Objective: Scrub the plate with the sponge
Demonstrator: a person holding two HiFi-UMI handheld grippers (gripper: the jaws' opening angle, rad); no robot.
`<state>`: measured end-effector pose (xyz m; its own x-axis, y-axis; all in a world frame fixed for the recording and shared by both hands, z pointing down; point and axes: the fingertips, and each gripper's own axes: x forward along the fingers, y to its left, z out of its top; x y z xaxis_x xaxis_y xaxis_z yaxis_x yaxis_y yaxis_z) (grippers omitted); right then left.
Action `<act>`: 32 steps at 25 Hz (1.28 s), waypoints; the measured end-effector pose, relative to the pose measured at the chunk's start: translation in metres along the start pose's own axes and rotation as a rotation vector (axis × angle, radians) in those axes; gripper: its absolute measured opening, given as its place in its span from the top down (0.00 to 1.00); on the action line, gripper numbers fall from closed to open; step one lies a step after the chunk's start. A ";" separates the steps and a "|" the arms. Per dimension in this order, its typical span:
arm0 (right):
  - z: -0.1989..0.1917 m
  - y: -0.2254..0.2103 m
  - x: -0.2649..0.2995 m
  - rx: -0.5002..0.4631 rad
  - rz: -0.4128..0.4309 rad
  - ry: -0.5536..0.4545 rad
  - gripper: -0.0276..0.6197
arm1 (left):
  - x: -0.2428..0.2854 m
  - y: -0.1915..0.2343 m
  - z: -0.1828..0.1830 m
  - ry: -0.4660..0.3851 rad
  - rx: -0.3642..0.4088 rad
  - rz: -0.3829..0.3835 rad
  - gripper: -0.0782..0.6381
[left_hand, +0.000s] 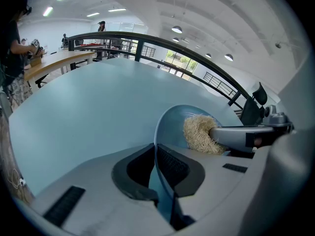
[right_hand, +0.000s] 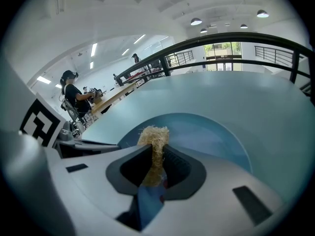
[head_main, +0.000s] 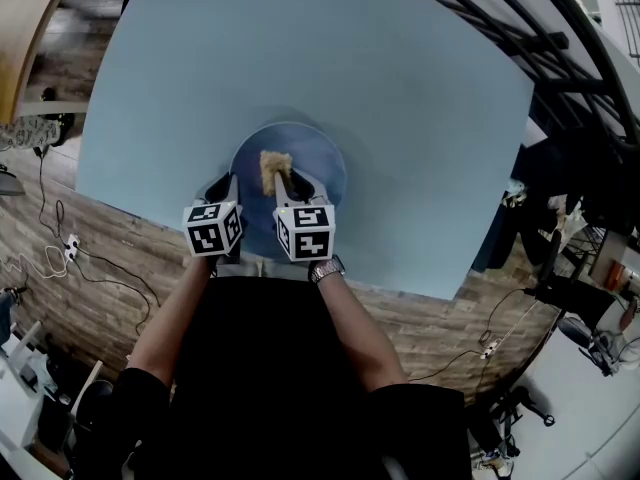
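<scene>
A round blue plate [head_main: 310, 160] lies on the light blue table near its front edge. My left gripper [head_main: 226, 186] is shut on the plate's near-left rim; in the left gripper view the plate's edge [left_hand: 162, 146] runs between the dark pads. My right gripper [head_main: 283, 183] is shut on a tan fibrous sponge [head_main: 273, 167], which rests on the plate's inner surface. The sponge [right_hand: 155, 141] sticks out past the right gripper's jaws over the plate [right_hand: 211, 136]. From the left gripper view the sponge [left_hand: 199, 134] sits on the plate beside the right gripper's finger.
The light blue table [head_main: 400, 98] stretches far ahead and to both sides of the plate. A black railing [head_main: 540, 38] curves past the table's right side. Cables [head_main: 70, 258] lie on the floor at left. People stand at a distant bench [right_hand: 74, 97].
</scene>
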<state>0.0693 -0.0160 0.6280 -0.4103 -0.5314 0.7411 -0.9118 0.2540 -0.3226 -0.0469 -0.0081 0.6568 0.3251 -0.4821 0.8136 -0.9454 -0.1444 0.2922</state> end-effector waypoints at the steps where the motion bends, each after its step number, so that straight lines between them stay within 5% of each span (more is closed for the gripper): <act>1: 0.000 -0.002 -0.001 0.003 -0.004 -0.001 0.85 | 0.000 0.000 0.000 0.000 0.000 0.000 0.88; 32: -0.009 -0.085 -0.043 0.072 -0.172 0.008 0.85 | 0.002 -0.001 0.000 0.004 0.011 0.003 0.88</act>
<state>0.1648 -0.0071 0.6292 -0.2481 -0.5557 0.7935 -0.9675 0.1011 -0.2316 -0.0453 -0.0088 0.6580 0.3227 -0.4793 0.8162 -0.9464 -0.1529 0.2844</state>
